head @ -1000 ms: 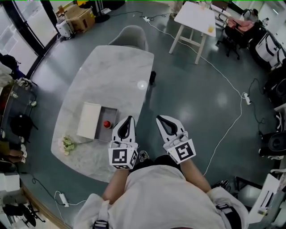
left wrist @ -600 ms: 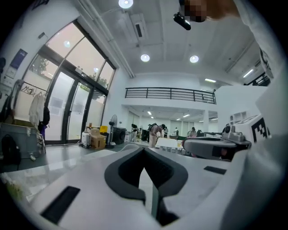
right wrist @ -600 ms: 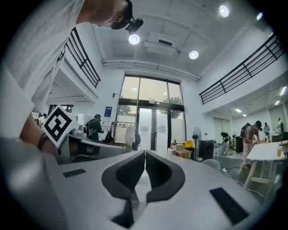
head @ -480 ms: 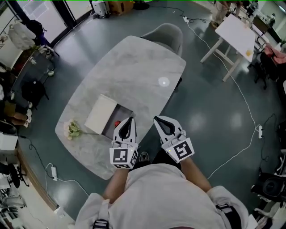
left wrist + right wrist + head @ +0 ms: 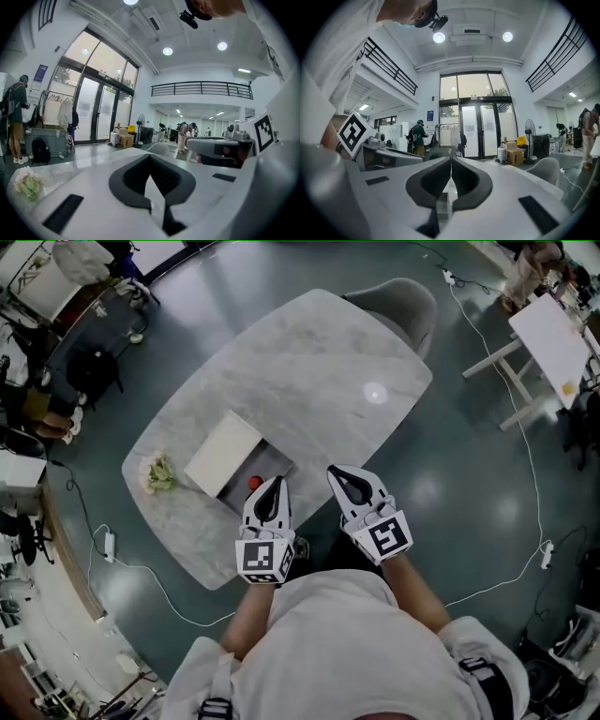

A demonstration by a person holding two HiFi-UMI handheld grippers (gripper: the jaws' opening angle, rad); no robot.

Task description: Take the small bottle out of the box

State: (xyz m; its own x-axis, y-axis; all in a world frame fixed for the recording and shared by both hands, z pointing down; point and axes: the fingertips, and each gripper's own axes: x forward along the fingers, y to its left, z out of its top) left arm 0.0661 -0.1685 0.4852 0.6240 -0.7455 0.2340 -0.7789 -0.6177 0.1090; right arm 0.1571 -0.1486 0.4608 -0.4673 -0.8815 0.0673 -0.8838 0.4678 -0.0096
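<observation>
Red is your mark: the small red-capped bottle (image 5: pixel 253 483) now sits just ahead of your left gripper (image 5: pixel 277 486), a touch left of its tips. A second ago it lay farther off to that gripper's left. You've swung round the pale marble oval table (image 5: pixel 319 362), and the shallow grey open box (image 5: pixel 272 465) with its flat white lid (image 5: pixel 223 452) has turned in the head view. The bottle still stands inside the box, at the end nearest your jaws, untouched.

Left jaws are pressed together with nothing between them, as they have been. Right gripper (image 5: pixel 337 474) is also closed tight and empty, pointing past the box's right side. Both gripper views look out level across the room rather than down into the box, so I judge you're lining up, not reaching yet.

The little bunch of pale flowers (image 5: pixel 161 472) lies well left of the left jaws, beyond the lid and out of the way.

The shift puts the bottle within a short forward reach for the left gripper. First those jaws must spread and tip downward to straddle the cap. Closed as they are, they'd likely just knock it over.
</observation>
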